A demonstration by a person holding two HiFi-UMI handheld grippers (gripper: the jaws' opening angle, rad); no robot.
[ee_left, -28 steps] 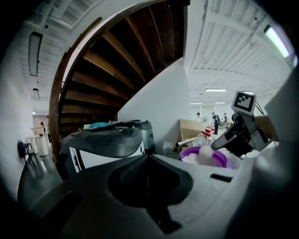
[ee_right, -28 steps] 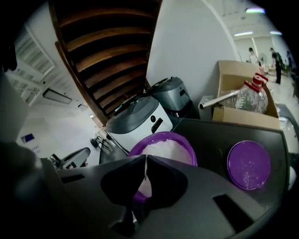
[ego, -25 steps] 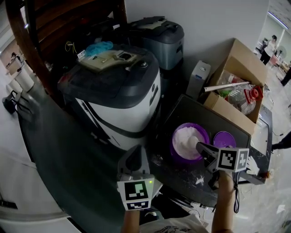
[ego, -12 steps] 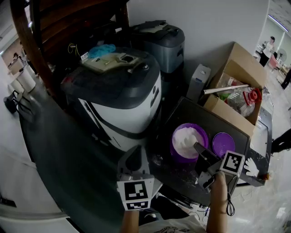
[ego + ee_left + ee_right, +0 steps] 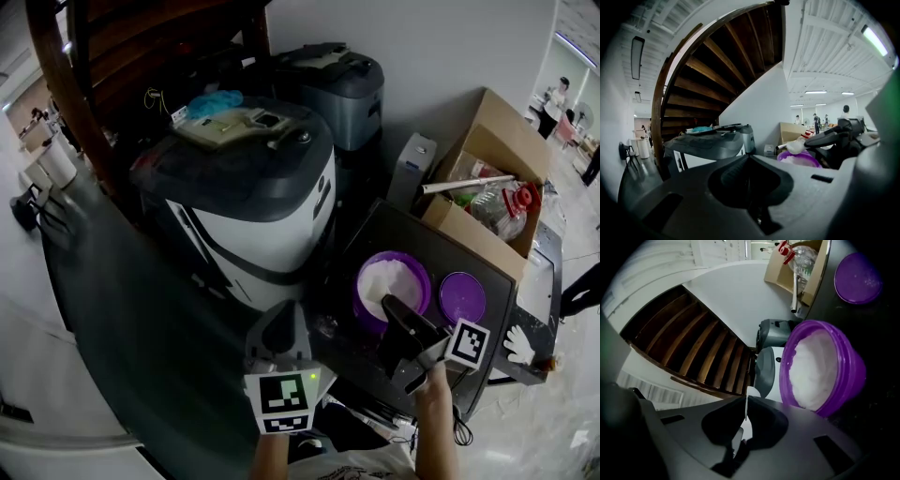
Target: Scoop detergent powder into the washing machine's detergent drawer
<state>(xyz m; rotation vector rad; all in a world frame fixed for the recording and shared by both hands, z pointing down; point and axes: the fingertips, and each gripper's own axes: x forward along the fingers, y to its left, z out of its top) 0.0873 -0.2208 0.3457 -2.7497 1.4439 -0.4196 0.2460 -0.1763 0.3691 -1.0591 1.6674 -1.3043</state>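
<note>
The powder has been taken and is ready to be carried. The right tool [image 5: 746, 400] is clamped shut on the thin handle of a white scoop [image 5: 796, 146]. The left gripper view shows the scoop's heaped bowl just above the purple tub [image 5: 361, 309], at the near side of its rim. The tub sits open on the dark counter [image 5: 370, 234], well filled with detergent powder [image 5: 811, 366], and its purple lid [image 5: 462, 297] lies just to its right. The left tool [image 5: 748, 158] hangs to the near left with its jaws together on nothing.

The next move is probably a level carry left and far to the washing machine [image 5: 253, 206], kept slow so no powder spills. I cannot pick out the detergent drawer on it, and it may need opening with the free left tool.
</note>
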